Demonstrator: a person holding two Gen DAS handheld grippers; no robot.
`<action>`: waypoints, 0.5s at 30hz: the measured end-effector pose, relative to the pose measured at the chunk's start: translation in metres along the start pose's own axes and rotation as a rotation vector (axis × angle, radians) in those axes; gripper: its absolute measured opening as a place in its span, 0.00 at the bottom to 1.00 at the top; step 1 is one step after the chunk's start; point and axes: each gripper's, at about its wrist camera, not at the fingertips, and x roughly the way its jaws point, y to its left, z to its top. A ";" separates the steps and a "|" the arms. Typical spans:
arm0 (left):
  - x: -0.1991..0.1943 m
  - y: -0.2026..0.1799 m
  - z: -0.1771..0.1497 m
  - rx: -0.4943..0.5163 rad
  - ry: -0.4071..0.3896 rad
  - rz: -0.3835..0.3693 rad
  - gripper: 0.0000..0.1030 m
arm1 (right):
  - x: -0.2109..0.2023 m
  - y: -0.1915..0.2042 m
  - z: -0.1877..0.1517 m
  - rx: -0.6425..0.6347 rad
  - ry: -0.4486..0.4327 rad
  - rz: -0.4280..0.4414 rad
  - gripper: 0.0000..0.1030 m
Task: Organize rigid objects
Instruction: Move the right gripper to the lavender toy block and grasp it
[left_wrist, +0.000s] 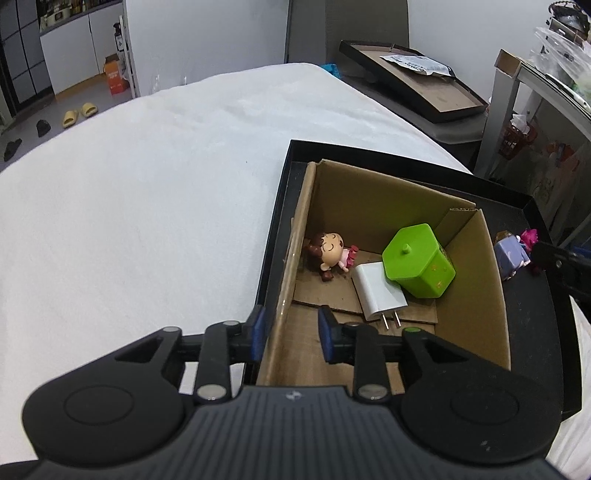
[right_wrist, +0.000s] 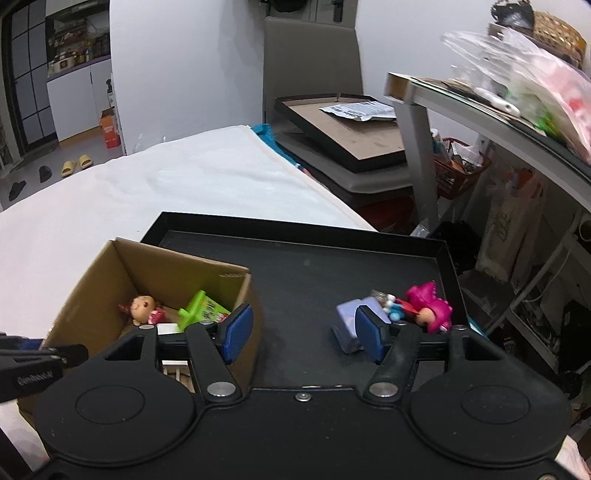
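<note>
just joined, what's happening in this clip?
A person with two handheld grippers is sorting small items into a cardboard box that sits in a black tray. The box already holds a doll, a white charger and a green lidded container. The left gripper straddles the box wall, open. The right gripper is open and empty; a purple block and pink figure remain on the tray.
</note>
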 end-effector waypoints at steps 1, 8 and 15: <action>-0.001 -0.001 0.000 0.002 -0.002 0.004 0.32 | 0.000 -0.005 -0.002 0.006 -0.003 0.001 0.61; -0.004 -0.006 0.002 0.011 -0.021 0.036 0.34 | 0.011 -0.033 -0.019 0.070 -0.002 0.018 0.65; -0.002 -0.012 0.006 0.011 -0.021 0.062 0.34 | 0.023 -0.054 -0.033 0.166 -0.019 0.050 0.74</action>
